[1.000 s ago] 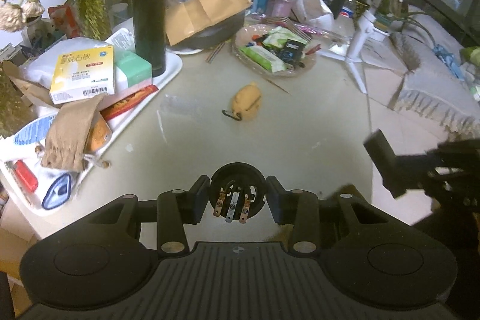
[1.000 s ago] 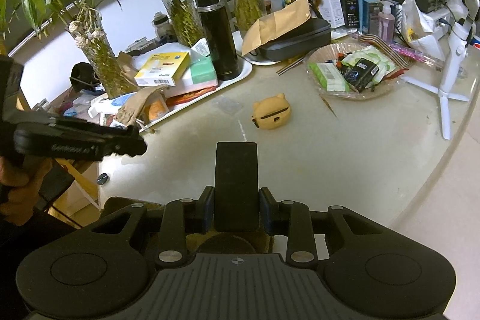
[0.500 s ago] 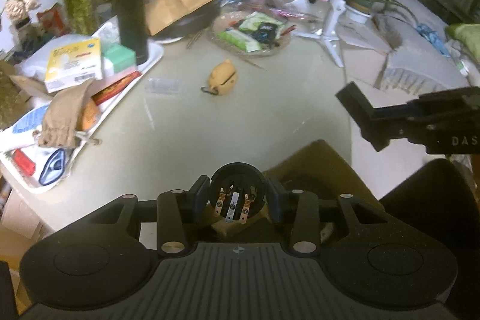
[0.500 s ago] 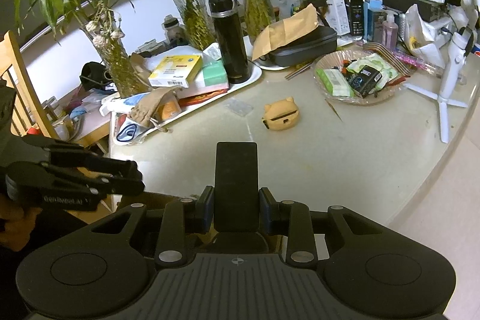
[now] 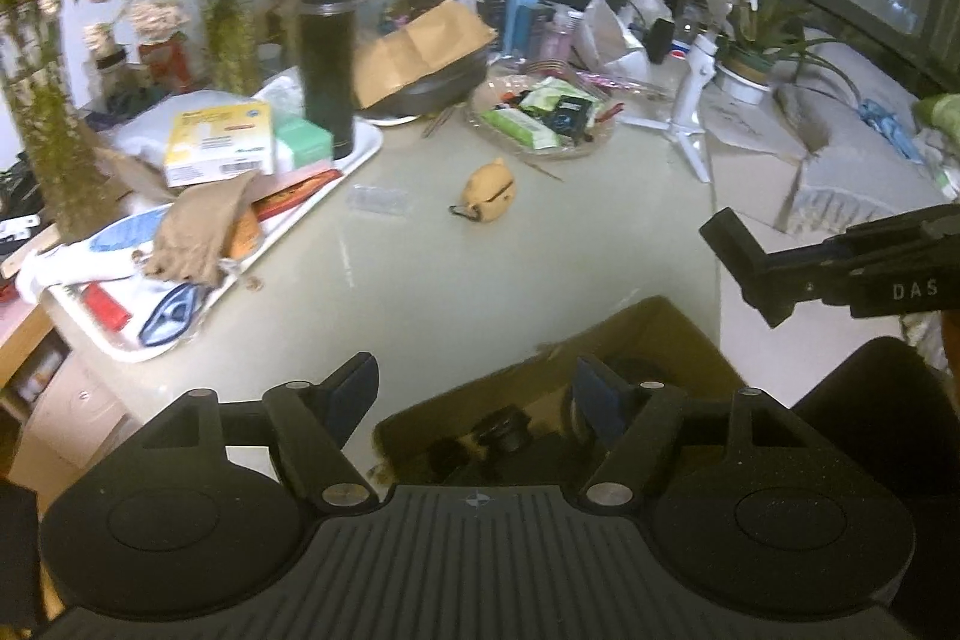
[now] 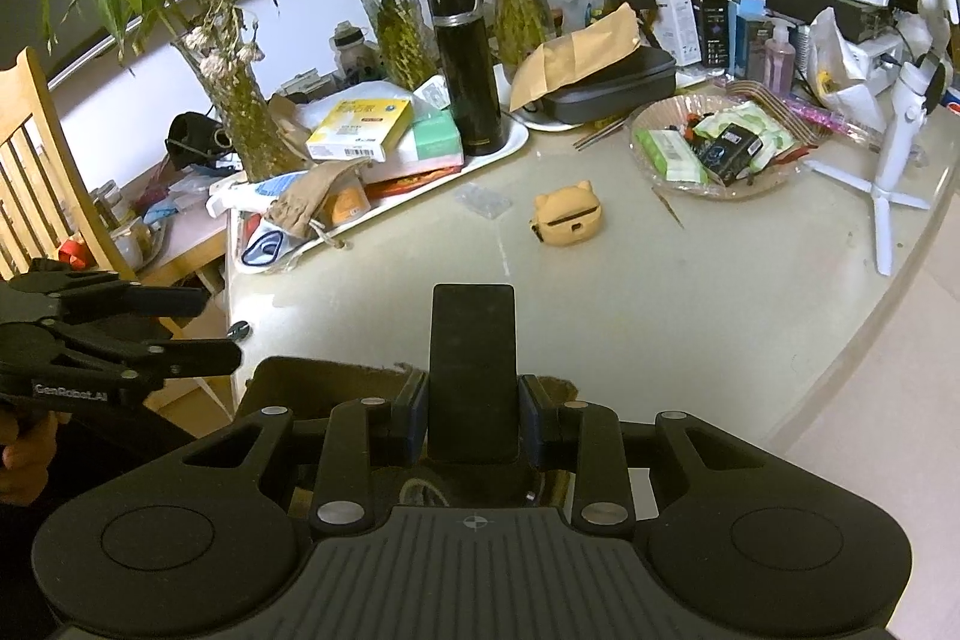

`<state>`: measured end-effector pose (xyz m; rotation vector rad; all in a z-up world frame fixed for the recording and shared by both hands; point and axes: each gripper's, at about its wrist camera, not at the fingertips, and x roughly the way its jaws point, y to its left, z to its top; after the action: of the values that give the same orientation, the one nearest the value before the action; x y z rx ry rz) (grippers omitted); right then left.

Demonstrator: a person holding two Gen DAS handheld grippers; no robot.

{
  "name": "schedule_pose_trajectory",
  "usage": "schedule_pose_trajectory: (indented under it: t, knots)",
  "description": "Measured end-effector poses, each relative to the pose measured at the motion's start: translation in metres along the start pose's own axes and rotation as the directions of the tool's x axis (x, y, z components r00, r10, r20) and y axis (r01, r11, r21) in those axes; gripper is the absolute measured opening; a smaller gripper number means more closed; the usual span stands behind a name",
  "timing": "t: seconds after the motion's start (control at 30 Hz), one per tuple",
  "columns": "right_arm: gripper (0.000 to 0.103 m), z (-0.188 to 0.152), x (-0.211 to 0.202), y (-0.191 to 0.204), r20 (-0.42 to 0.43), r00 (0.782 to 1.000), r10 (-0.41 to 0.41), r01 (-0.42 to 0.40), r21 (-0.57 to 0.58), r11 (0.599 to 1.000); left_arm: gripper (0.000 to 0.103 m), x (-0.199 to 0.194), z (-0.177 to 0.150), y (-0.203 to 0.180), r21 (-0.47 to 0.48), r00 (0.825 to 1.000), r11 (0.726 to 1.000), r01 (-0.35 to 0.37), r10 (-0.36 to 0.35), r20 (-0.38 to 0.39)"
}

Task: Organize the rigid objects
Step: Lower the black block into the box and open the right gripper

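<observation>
My left claw (image 5: 474, 388) has just been spreading its jaws and now stands wide with nothing between its pads, poised over the open cardboard box (image 5: 672, 334) that sits below the bench's (image 5: 492, 280) near edge; dark round items lie inside the box, too dim for me to name. At the bench's left edge a white tray (image 6: 510, 139) carries a yellow medicine box (image 6: 360, 130), a mint-green box (image 6: 435, 139) and a tall black flask (image 6: 468, 70). Out on the bare middle of the bench, well apart from the tray, lies a small yellow cat-shaped case (image 6: 567, 214). Toward the far right corner a glass dish (image 6: 717, 148) holds packets, and beside it stands a white tripod (image 6: 900, 124). My right claw (image 6: 473, 424) is clamped tight on a flat black slab (image 6: 474, 370), held upright above the box.
</observation>
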<state>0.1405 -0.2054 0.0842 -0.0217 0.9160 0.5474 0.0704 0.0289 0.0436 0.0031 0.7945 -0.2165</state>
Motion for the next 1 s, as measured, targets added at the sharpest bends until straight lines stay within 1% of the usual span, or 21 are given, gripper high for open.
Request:
schedule_pose_trajectory:
  t: [0.27,0.53,0.7,0.8,0.87,0.93,0.97,1.0]
  knots:
    - [0.034,-0.006,0.008,0.007,-0.03,0.999,0.02,-0.02,0.006,1.0,0.071,-0.022,-0.02,0.012,-0.013,0.998,0.998,-0.061,0.061,0.033]
    - [0.034,-0.012,0.024,0.021,-0.077,0.996,0.043,-0.042,0.019,0.999,0.071,-0.029,-0.031,0.016,-0.016,0.993,0.995,-0.097,0.097,0.067]
    - [0.034,-0.009,0.033,0.029,-0.091,0.994,0.059,-0.056,0.037,0.998,0.071,-0.029,-0.034,0.017,-0.017,0.992,0.995,-0.098,0.099,0.074]
    - [0.035,-0.003,0.04,0.032,-0.086,0.994,0.071,-0.065,0.072,0.995,0.071,-0.031,-0.035,0.019,-0.021,0.992,0.995,-0.096,0.097,0.083]
    - [0.044,0.001,0.042,0.031,-0.07,0.995,0.078,-0.072,0.087,0.994,0.071,-0.032,-0.036,0.021,-0.032,0.992,0.995,-0.093,0.095,0.086]
    - [0.059,0.004,0.043,0.03,-0.057,0.996,0.071,-0.066,0.096,0.993,0.071,-0.033,-0.037,0.022,-0.038,0.992,0.995,-0.093,0.095,0.084]
    - [0.062,0.005,0.043,0.029,-0.049,0.997,0.065,-0.06,0.098,0.993,0.071,-0.033,-0.037,0.023,-0.041,0.992,0.995,-0.092,0.095,0.083]
    - [0.071,0.006,0.042,0.028,-0.044,0.997,0.061,-0.057,0.097,0.994,0.071,-0.033,-0.038,0.023,-0.042,0.992,0.995,-0.091,0.094,0.083]
